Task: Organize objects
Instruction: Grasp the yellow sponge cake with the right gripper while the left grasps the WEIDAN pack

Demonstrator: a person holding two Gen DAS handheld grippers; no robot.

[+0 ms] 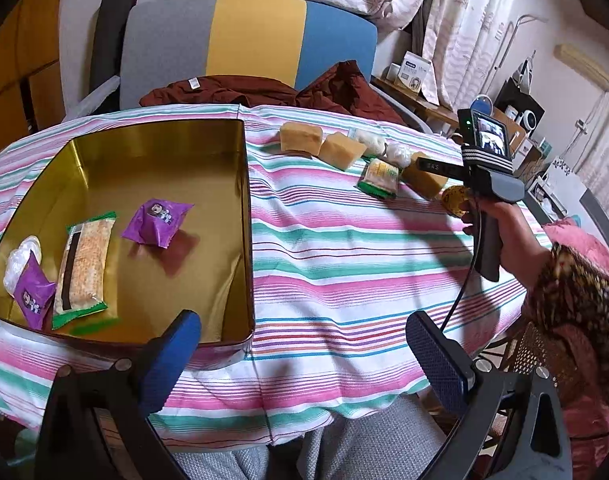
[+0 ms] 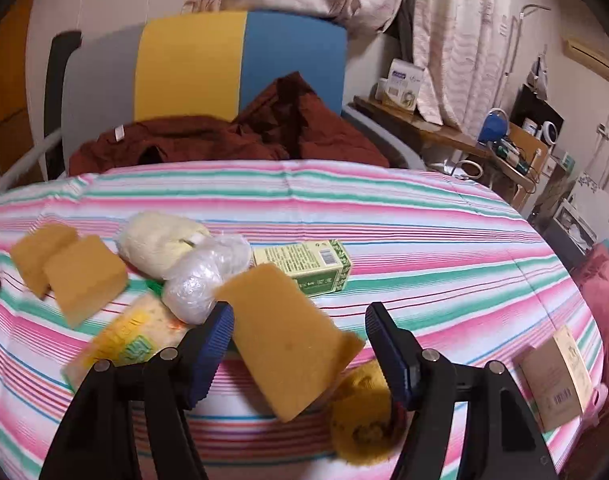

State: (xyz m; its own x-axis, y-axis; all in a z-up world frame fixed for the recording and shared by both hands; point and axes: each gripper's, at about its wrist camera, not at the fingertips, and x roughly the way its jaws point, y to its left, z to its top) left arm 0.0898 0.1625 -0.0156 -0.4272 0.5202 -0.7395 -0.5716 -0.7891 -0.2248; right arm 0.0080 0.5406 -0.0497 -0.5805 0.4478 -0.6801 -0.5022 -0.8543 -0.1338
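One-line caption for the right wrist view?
Right tool open around a tan sponge block on the striped tablecloth.

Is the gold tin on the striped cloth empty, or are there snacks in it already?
Not empty. The gold tin holds two purple packets, a green-edged cracker pack and a clear-wrapped white piece; most of its floor is bare.

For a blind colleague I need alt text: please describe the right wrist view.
The right gripper stands open around a tilted yellow sponge block on a striped tablecloth. To its left lie two more sponge blocks, a cream bun, a clear wrapped packet and a yellow-green snack packet; a green box lies behind.
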